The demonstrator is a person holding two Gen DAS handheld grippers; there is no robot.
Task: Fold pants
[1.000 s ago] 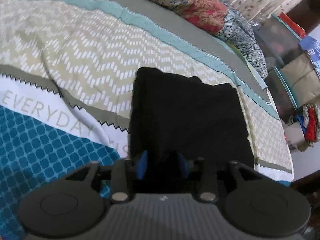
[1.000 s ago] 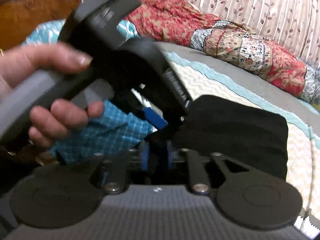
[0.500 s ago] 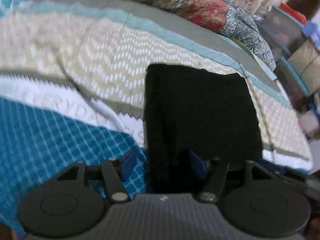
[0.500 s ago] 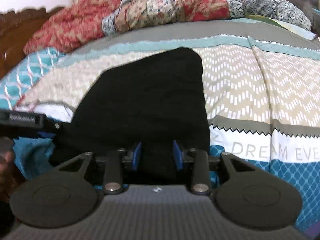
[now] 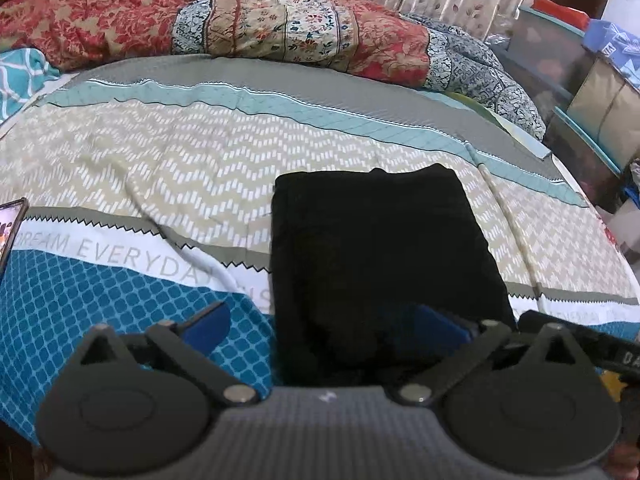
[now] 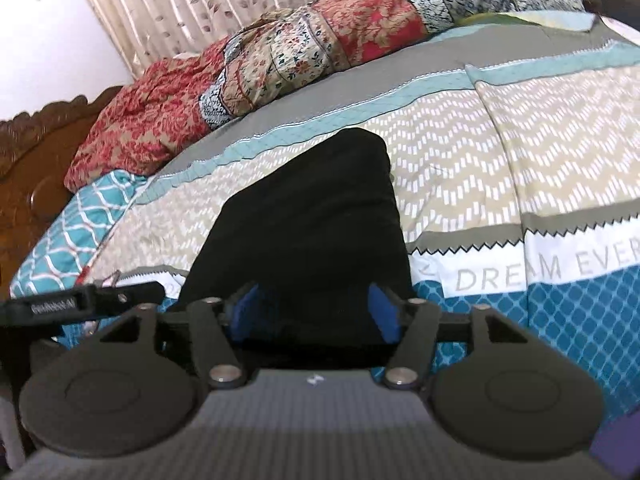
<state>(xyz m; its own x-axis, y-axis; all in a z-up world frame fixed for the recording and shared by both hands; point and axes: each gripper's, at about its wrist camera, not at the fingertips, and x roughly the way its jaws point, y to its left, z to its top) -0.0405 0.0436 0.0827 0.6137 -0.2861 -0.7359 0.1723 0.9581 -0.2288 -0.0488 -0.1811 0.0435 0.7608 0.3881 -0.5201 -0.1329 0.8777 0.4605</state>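
Note:
Black pants point(image 5: 376, 248) lie folded into a neat rectangle on the patterned bedspread point(image 5: 160, 168). My left gripper point(image 5: 324, 324) hovers over their near edge, its jaws opening wide, blue pads well apart and pressing on nothing. In the right wrist view the same pants point(image 6: 312, 216) stretch away from my right gripper point(image 6: 316, 312), whose jaws are opening too; the near edge of the cloth lies between the blue pads without being pinched. A black part of the other gripper point(image 6: 80, 300) pokes in at the left.
A rolled red and cream floral quilt point(image 5: 240, 24) lies along the far side of the bed. A phone point(image 5: 10, 224) rests at the left edge. Storage boxes point(image 5: 576, 80) stand at the right, a carved wooden headboard point(image 6: 28, 160) at the left.
Both grippers have let go of the pants and spread their jaws. The left one pulled back and up; the right one rolled level and swung round to face the folded pants.

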